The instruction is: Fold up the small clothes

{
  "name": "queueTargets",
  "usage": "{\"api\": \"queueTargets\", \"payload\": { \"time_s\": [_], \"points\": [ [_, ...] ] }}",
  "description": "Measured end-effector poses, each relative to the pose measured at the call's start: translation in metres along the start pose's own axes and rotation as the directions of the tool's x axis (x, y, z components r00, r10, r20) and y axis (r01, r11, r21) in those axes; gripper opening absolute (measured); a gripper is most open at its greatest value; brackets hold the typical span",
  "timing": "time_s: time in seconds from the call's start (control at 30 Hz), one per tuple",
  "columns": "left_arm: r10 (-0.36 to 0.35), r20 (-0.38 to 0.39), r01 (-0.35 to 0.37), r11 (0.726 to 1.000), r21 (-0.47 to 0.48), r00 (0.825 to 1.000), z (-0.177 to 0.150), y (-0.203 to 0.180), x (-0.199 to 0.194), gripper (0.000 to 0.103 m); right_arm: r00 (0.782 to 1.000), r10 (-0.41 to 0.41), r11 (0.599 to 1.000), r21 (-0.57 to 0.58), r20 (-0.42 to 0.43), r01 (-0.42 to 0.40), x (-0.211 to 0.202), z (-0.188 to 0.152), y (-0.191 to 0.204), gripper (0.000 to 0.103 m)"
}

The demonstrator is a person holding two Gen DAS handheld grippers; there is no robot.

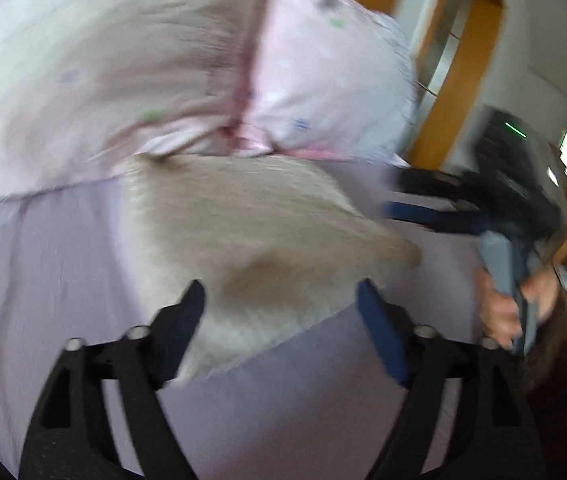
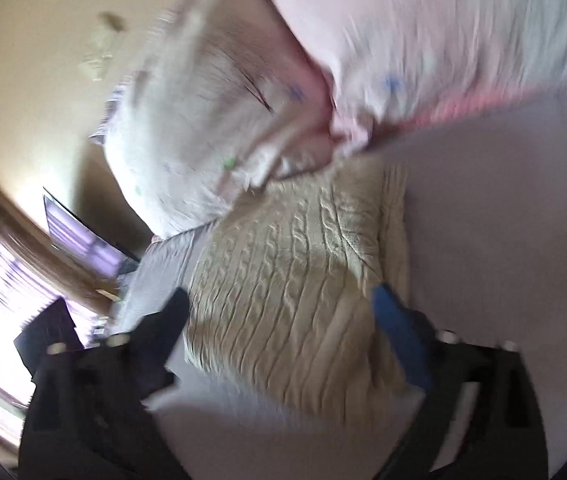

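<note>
- Your left gripper (image 1: pixel 281 298) has its fingers apart, poised over the near edge of the cream knit garment (image 1: pixel 251 236).
- Your right gripper (image 2: pixel 283 304) also has its fingers spread, empty.
- The garment lies folded on the lilac bed sheet (image 1: pixel 43 264), touching the pink pillows (image 1: pixel 131 64).

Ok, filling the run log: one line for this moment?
left hand-held gripper open | right hand-held gripper open | cream knit garment on bed, unheld
</note>
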State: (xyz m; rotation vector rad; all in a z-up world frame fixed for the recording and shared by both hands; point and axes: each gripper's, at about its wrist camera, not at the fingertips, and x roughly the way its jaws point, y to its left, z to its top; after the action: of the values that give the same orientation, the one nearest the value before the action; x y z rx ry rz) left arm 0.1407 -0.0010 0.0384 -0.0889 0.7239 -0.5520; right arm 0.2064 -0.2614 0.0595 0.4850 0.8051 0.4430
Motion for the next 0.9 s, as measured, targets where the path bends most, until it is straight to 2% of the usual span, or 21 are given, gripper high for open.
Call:
{"api": "queueTargets", "payload": {
  "time_s": [0.03,0.07,0.13,0.17,0.2,0.3,0.4,0.5,0.57,0.67,0.9],
  "points": [
    [0.048,0.0,-0.048,0.998,-0.035,0.999,-0.005,0.005,-0.005,0.09,0.998,-0.045,0.998,-0.035,0.041,0.047,-0.011,-0.008,0.005,0.102],
    [0.111,-0.011,-0.111,0.991,-0.074,0.994,-0.01,0.009,-0.011,0.096,0.989,-0.123,0.99,-0.064,0.085,0.129,-0.022,-0.018,0.011,0.102],
    [0.19,-0.047,-0.194,0.975,-0.112,0.981,-0.02,0.012,-0.014,0.098,0.955,-0.278,0.955,-0.079,0.106,0.287,-0.03,-0.036,0.013,0.102],
    [0.205,-0.06,-0.21,0.971,-0.115,0.977,-0.022,0.012,-0.013,0.1,0.927,-0.366,0.923,-0.091,0.087,0.373,-0.025,-0.045,0.019,0.102],
    [0.223,-0.077,-0.231,0.967,-0.109,0.972,-0.026,0.01,-0.009,0.101,0.913,-0.401,0.907,-0.107,0.072,0.407,-0.022,-0.052,0.02,0.102],
    [0.269,-0.117,-0.278,0.958,-0.07,0.956,-0.029,0.005,0.006,0.101,0.905,-0.425,0.892,-0.163,0.012,0.421,-0.002,-0.07,0.027,0.102],
    [0.297,-0.142,-0.305,0.951,-0.043,0.944,-0.035,0.004,0.013,0.101,0.878,-0.478,0.861,-0.205,-0.015,0.465,0.01,-0.084,0.03,0.102],
    [0.326,-0.18,-0.334,0.942,-0.017,0.928,-0.038,0.005,0.026,0.101,0.874,-0.486,0.855,-0.226,-0.029,0.468,0.02,-0.093,0.031,0.102],
    [0.33,-0.198,-0.337,0.941,-0.004,0.923,-0.04,0.005,0.033,0.101,0.865,-0.499,0.848,-0.232,-0.045,0.477,0.025,-0.097,0.029,0.102],
    [0.349,-0.216,-0.354,0.935,0.014,0.912,-0.042,0.004,0.038,0.101,0.865,-0.499,0.848,-0.235,-0.054,0.475,0.022,-0.102,0.031,0.102],
    [0.37,-0.224,-0.372,0.928,0.036,0.902,-0.042,0.002,0.04,0.101,0.853,-0.514,0.841,-0.247,-0.087,0.482,0.03,-0.104,0.028,0.102]
  ]
}}
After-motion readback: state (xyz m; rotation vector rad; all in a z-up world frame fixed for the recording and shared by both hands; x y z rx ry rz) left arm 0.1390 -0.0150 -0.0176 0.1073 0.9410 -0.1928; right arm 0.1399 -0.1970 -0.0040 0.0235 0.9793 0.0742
